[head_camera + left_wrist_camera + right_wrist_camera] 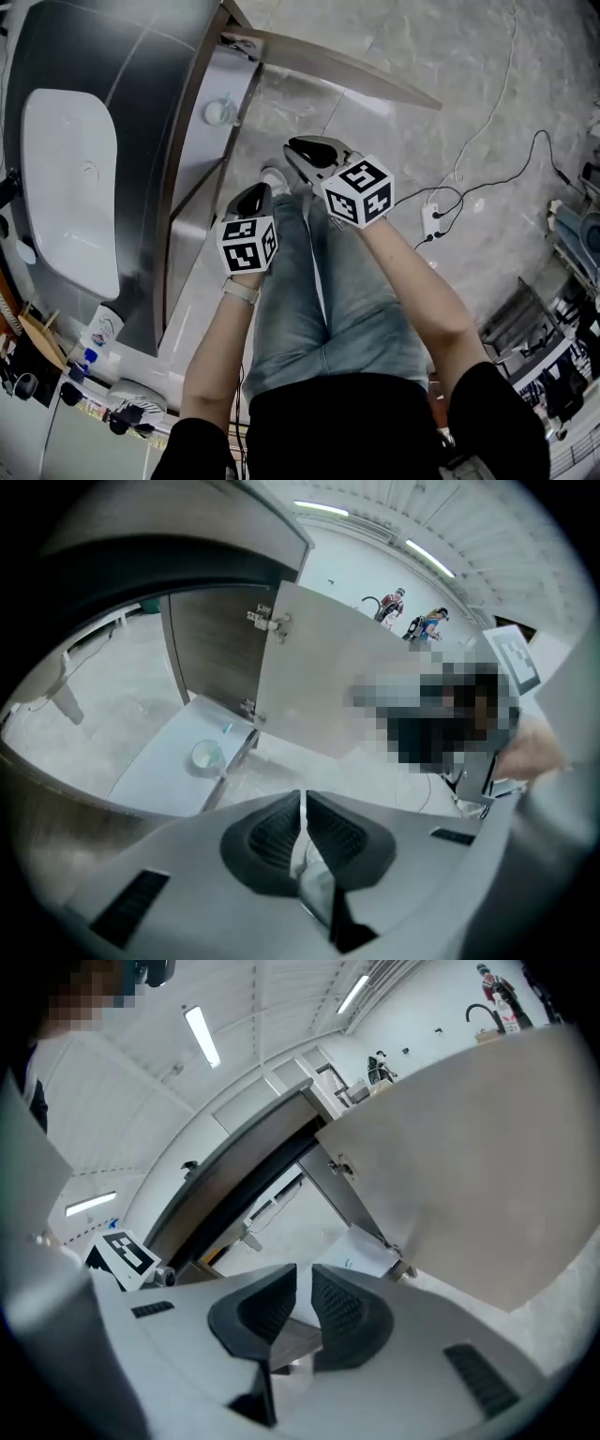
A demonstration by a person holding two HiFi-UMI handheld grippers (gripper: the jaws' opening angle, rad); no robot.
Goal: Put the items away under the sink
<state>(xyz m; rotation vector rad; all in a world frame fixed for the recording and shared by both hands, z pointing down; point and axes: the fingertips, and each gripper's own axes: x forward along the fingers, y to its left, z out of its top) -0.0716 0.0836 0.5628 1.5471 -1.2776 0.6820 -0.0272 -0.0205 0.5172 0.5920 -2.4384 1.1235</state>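
While the cabinet (pixel 208 159) under the sink stands open, its door (pixel 337 66) swung wide over the pale marbled floor, both grippers hang in the air in front of that opening, above the person's jeans-clad legs. The left gripper (pixel 253 195) is the nearer of the two to the cabinet's front edge. In the left gripper view its ribbed dark pads are clenched, with barely a slit between them and nothing caught there (pixel 302 799). The right gripper (pixel 302 150) is on the side away from the cabinet, out toward the free edge of the door. In the right gripper view its pads (pixel 303 1274) are drawn nearly together, leaving a slim gap with nothing in it.

The task's thing that shows is a small round tub (pixel 218 112) with a pale lid. It sits upright on the cabinet's floor panel, close to the front lip on the hinge side, well apart from both grippers. The left gripper view shows it there too (pixel 206 755), just inside the opening, below the door's hinges.

Above the cabinet runs the dark grey counter (pixel 141 56) with the white basin (pixel 70 178) set in it. A white bottle (pixel 101 330) stands on the counter at the end nearest the person. Out on the floor, far from the cabinet, lies a white power strip (pixel 430 220) with black and white cables.
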